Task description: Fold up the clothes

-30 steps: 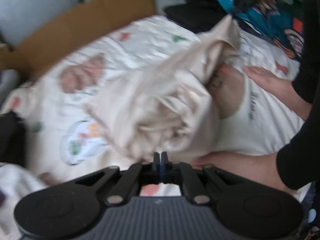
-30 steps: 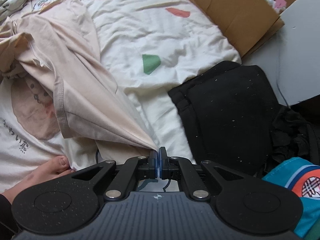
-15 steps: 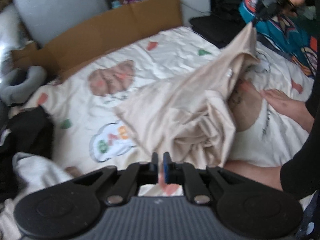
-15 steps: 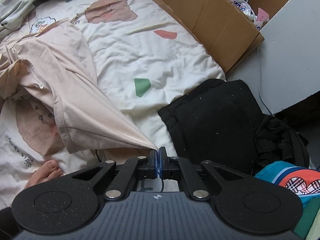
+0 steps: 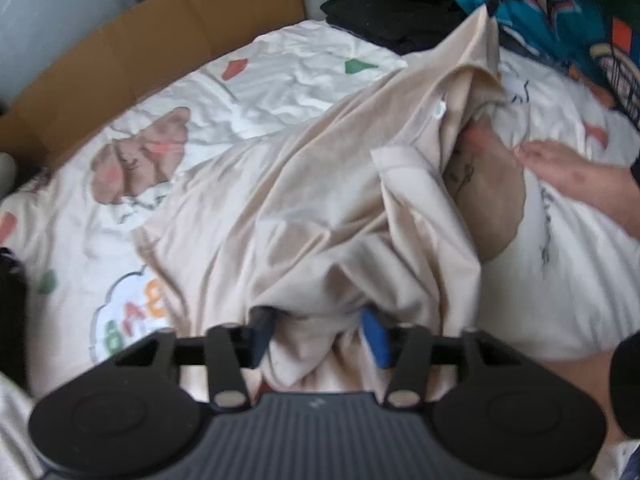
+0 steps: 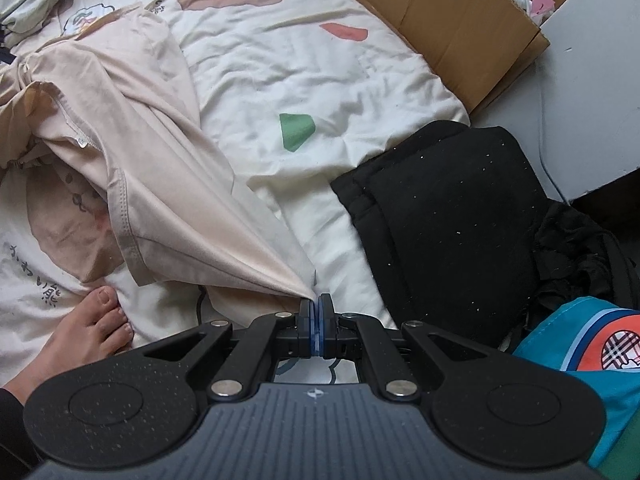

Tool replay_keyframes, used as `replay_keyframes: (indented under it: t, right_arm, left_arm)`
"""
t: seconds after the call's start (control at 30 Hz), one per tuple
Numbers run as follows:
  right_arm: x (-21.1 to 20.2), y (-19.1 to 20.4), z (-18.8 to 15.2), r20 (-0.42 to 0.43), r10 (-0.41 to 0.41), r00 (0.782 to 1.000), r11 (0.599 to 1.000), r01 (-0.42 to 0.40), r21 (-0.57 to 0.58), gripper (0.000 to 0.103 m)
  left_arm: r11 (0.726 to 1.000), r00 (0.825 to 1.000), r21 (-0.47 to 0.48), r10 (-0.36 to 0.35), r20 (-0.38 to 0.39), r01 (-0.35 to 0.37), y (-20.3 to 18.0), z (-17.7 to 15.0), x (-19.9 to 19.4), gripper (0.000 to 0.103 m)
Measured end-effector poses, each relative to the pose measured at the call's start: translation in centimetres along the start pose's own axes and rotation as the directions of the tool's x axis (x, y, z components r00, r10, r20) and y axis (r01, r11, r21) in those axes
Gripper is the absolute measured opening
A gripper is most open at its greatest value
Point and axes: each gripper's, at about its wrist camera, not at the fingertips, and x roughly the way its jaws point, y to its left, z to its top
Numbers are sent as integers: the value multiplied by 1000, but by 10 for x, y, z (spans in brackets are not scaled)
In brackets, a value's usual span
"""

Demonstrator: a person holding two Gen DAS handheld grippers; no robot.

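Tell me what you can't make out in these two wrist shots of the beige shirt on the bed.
- Left wrist view: the beige cotton shirt drapes over the opening left gripper, hiding its fingertips; motion blur hides whether the pads touch cloth.
- Right wrist view: the shut right gripper pinches the shirt; its own body hides the quilt below.
- Brown cardboard box: contents cut off by the frame edge.

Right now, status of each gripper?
Left gripper: jaws opening, beige shirt loose between them.
Right gripper: closed on the shirt's corner.
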Motion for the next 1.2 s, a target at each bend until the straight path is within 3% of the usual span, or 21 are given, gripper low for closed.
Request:
replay_keyframes:
  t: [0.03,0.07,0.2,0.47,0.63,0.87,1.03,1.1,1.17,1.2]
  right_arm:
    - [1,0,0,-2,1,1000,1000,-1,-1,0]
    - [2,0,0,-4,1,1000,1000,-1,0,0]
    - [2,-1,0,-2,-3,1000,1000,3,4,0]
    - [0,-5,-8,-5,-16,1000,1000,16,24,0]
    - [4,-16,-15,-11,-43,999,997,44,70,0]
    - [12,-6,-11,-2,4,1000,999,-3,46,0]
    - [18,13,-5,2,45,999,999,-45,-3,1]
    - [17,19,-5,11,64,998,998,-63,-28,9]
    - [17,25,-6,13,68,998,996,-67,-50,25]
    - [16,28,-7,17,68,998,996,-67,-63,26]
  left_arm:
    - [1000,1000,-15,-19,0,19,3,1,4,18]
    - [999,999,-31,-39,0,39,7,3,8,10]
    - [997,998,-69,-44,48,47,20,8,6,5]
    - [983,991,-185,26,129,-2,68,16,-39,5]
    - [958,987,-285,84,138,-41,104,18,-51,5]
    - [939,994,-337,97,53,-74,131,26,-10,5]
    - [925,992,-361,126,-3,-119,143,27,6,15]
    - [924,990,-359,138,-11,-133,144,25,2,17]
    - [927,989,-347,148,-14,-144,143,22,-6,18]
    - [929,988,-338,154,-16,-150,142,21,-11,18]
